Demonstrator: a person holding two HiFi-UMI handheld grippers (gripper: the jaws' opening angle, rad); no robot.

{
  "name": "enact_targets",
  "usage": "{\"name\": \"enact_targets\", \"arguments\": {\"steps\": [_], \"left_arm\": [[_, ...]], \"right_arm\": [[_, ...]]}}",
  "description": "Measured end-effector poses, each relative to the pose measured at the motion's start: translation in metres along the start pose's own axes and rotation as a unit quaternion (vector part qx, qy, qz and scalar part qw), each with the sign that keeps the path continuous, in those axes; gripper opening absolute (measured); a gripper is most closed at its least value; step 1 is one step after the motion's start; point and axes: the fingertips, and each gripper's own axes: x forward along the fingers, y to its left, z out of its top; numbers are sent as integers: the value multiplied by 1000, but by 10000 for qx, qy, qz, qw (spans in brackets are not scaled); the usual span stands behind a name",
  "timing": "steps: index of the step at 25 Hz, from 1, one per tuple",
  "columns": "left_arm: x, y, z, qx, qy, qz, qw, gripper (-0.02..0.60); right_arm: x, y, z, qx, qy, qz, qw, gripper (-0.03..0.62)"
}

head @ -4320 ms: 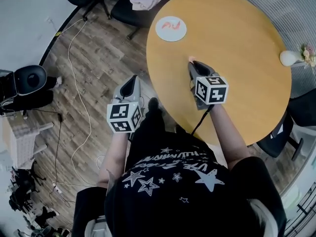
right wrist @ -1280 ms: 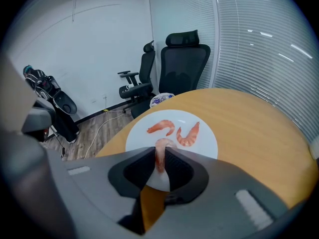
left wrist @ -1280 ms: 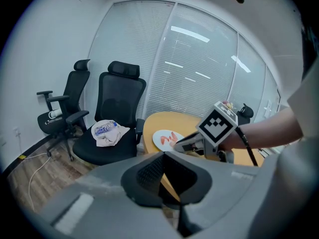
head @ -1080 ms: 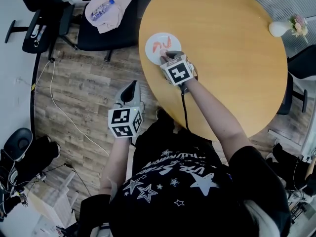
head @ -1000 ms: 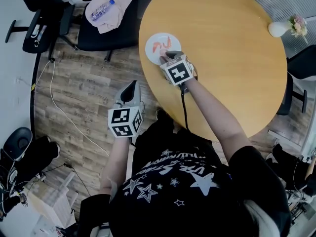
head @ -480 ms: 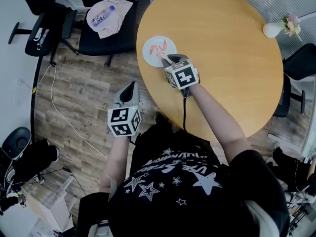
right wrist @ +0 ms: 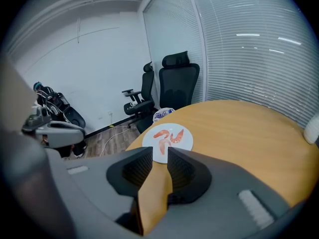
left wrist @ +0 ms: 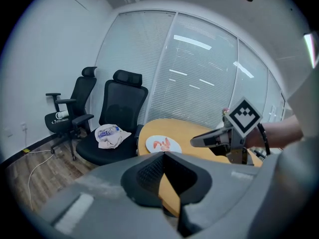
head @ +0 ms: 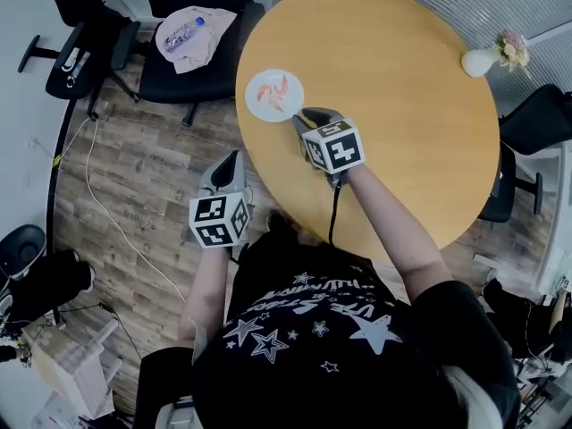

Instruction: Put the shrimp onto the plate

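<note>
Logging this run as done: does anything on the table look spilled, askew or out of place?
Nothing stands out: the shrimp lie on the plate, which sits wholly on the table near its edge.

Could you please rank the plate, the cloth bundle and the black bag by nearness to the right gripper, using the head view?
1. Plate: on the table, just ahead of the right gripper.
2. Cloth bundle: on the chair seat beyond the table's edge.
3. Black bag: on the floor, far left.

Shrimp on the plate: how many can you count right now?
3, all on the plate: one shrimp left, one right, one nearest in the right gripper view. None looks hidden.
</note>
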Motion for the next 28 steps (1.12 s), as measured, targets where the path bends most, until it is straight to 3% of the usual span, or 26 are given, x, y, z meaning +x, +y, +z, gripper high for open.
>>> {"name": "enact_targets", "arguments": {"steps": [6,19,28], "left_arm": [[-12,-26,0,89,-92,116,9999,2],[-26,-88,12,196,-333,418,9984,2],[-54,-125,-1,117,-513,799,9954,2]], "right_arm": [[-32,-10,1,75,-376,-8,9993,86],[-102,-30,-22,195,-653,401,9969,86],[-144,-42,-38,154,-775,693,9945,81]]}}
